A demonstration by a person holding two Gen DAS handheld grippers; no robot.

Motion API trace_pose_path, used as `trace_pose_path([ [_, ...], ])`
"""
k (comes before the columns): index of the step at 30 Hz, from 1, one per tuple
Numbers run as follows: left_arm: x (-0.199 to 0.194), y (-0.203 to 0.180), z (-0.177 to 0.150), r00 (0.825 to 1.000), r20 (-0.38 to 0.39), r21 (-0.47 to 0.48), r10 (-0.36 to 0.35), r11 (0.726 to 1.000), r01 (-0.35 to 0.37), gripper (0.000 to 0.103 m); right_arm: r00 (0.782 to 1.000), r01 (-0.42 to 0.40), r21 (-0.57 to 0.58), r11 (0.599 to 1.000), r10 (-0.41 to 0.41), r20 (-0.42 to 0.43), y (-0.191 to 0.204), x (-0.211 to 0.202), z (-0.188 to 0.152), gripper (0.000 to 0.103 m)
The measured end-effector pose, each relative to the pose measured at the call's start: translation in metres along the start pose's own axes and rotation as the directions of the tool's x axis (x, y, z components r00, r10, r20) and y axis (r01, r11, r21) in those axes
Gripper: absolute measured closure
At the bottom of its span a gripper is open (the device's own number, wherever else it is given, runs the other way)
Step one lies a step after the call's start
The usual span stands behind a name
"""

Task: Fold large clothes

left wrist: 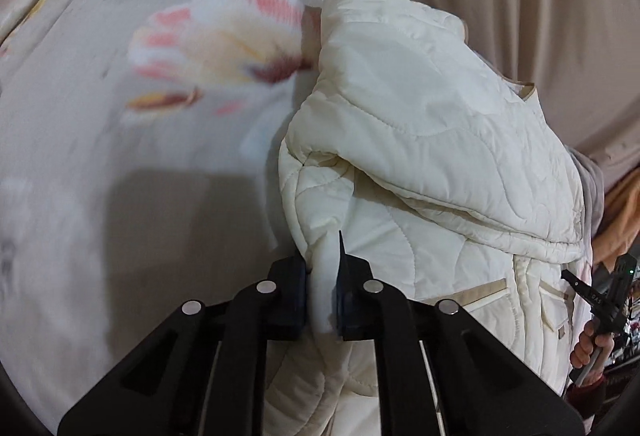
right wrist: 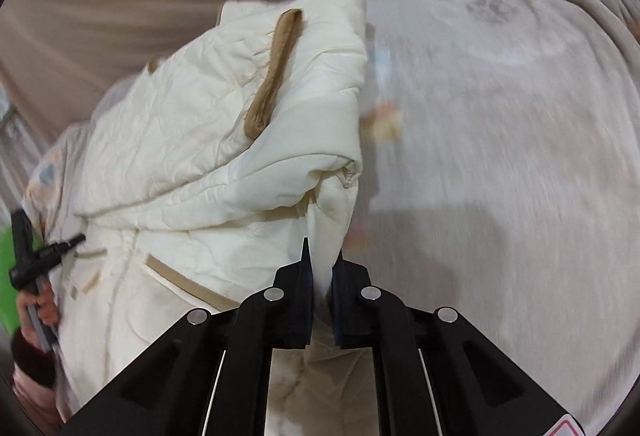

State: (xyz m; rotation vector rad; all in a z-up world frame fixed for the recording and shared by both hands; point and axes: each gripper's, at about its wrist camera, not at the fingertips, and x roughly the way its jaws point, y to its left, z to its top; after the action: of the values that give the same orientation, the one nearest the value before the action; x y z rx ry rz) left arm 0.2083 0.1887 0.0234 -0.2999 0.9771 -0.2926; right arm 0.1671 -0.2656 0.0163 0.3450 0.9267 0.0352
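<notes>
Left wrist view: left gripper (left wrist: 322, 300) pinches the cream quilted jacket (left wrist: 432, 140) at lower centre; right gripper (right wrist: 320, 300) likewise clamps its edge. Thin bites could slip, spilling the fold.

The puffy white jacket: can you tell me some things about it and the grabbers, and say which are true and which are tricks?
1. The left gripper pinches the cream quilted jacket. True.
2. The right gripper is wide open and empty. False: it is shut on a fold of the jacket.
3. The jacket has tan trim. True.
4. The jacket lies on a bare wooden table. False: under it is a pale blanket with a pink and orange print.
5. The jacket is bright red. False: it is cream white.
</notes>
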Motion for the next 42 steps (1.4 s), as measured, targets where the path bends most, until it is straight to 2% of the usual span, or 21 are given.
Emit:
trace_pose_path([
  [2,-0.022,0.002,-0.007,0.999,0.015,-0.033,-0.03,0.999,0.031,0.088,1.0,0.021,0.001,1.0,-0.021,0.021,-0.001,-0.007,-0.007,0.082],
  [4,-0.049,-0.002,0.0,0.995,0.08,-0.074,-0.063,0.995,0.069,0.075,0.992,0.035,0.029,0.999,-0.038,0.12,0.001,-0.03,0.01,0.081],
  [5,-0.061,-0.005,0.006,0.99,0.113,-0.08,-0.079,0.993,0.089,0.073,0.984,0.019,0.041,0.999,-0.026,0.177,0.001,-0.042,0.019,0.077],
  [6,-0.072,-0.012,0.014,0.984,0.149,-0.069,-0.093,0.992,0.104,0.065,0.972,-0.004,0.048,0.999,-0.008,0.233,0.005,-0.051,0.034,0.066],
  [7,-0.075,-0.02,0.024,0.978,0.182,-0.043,-0.106,0.992,0.116,0.064,0.965,-0.018,0.044,0.999,0.006,0.263,0.004,-0.06,0.046,0.061],
  [10,-0.063,-0.055,0.057,0.964,0.257,0.05,-0.063,0.997,0.051,0.064,0.955,-0.011,0.011,1.0,0.007,0.295,0.007,-0.061,0.076,0.06],
  [11,-0.049,-0.071,0.068,0.963,0.263,0.071,-0.057,0.997,0.04,0.064,0.96,-0.011,-0.007,1.0,0.013,0.28,0.018,-0.045,0.089,0.063],
  [12,-0.034,-0.083,0.076,0.965,0.257,0.098,-0.042,0.995,0.017,0.064,0.964,-0.013,-0.015,1.0,0.016,0.265,0.004,-0.041,0.086,0.072],
  [14,-0.001,-0.095,0.089,0.971,0.238,0.12,0.023,0.991,-0.053,0.064,0.979,-0.014,-0.026,1.0,0.019,0.204,0.014,-0.01,0.09,0.086],
  [16,0.041,-0.093,0.1,0.973,0.19,0.128,0.133,0.979,-0.159,0.065,0.989,0.1,-0.038,0.994,-0.095,0.117,0.004,0.029,0.081,0.099],
  [17,0.055,-0.081,0.097,0.974,0.168,0.123,0.15,0.977,-0.172,0.064,0.993,0.097,-0.033,0.995,-0.094,0.077,-0.007,0.049,0.07,0.103],
  [19,0.071,-0.06,0.087,0.979,0.158,0.098,0.13,0.984,-0.146,0.063,0.996,-0.01,0.035,0.999,0.007,0.088,-0.028,0.052,0.064,0.103],
  [21,0.067,-0.057,0.089,0.98,0.159,0.085,0.117,0.988,-0.132,0.063,0.999,-0.012,0.095,0.995,0.007,0.047,-0.035,0.048,0.071,0.103],
  [24,0.055,-0.062,0.098,0.98,0.159,0.054,0.118,0.99,-0.128,0.065,0.995,0.067,0.019,0.998,-0.068,0.078,0.006,0.03,0.092,0.099],
  [26,0.045,-0.07,0.103,0.984,0.165,0.045,0.072,0.996,-0.08,0.065,0.995,0.013,-0.066,0.998,-0.006,0.104,0.049,0.023,0.105,0.098],
  [29,0.037,-0.085,0.118,0.979,0.199,0.042,0.047,0.998,-0.056,0.063,0.994,-0.044,-0.195,0.98,0.063,0.094,0.128,0.04,0.12,0.098],
  [31,0.042,-0.091,0.129,0.974,0.213,0.042,0.074,0.996,-0.084,0.058,0.995,-0.055,-0.265,0.963,0.076,0.067,0.169,0.063,0.122,0.098],
  [33,0.057,-0.09,0.139,0.971,0.202,0.035,0.126,0.99,-0.136,0.058,0.998,-0.031,-0.33,0.943,0.045,0.035,0.201,0.09,0.116,0.098],
  [35,0.076,-0.082,0.146,0.967,0.176,0.025,0.184,0.981,-0.191,0.058,0.999,0.032,-0.38,0.925,-0.018,0.042,0.219,0.108,0.11,0.098],
  [37,0.087,-0.07,0.149,0.964,0.171,0.012,0.203,0.978,-0.208,0.056,0.996,0.084,-0.407,0.91,-0.065,0.061,0.223,0.121,0.106,0.099],
  [42,0.093,-0.075,0.144,0.948,0.204,0.052,0.245,0.964,-0.26,0.054,0.996,0.086,-0.402,0.912,-0.065,0.066,0.218,0.122,0.104,0.102],
])
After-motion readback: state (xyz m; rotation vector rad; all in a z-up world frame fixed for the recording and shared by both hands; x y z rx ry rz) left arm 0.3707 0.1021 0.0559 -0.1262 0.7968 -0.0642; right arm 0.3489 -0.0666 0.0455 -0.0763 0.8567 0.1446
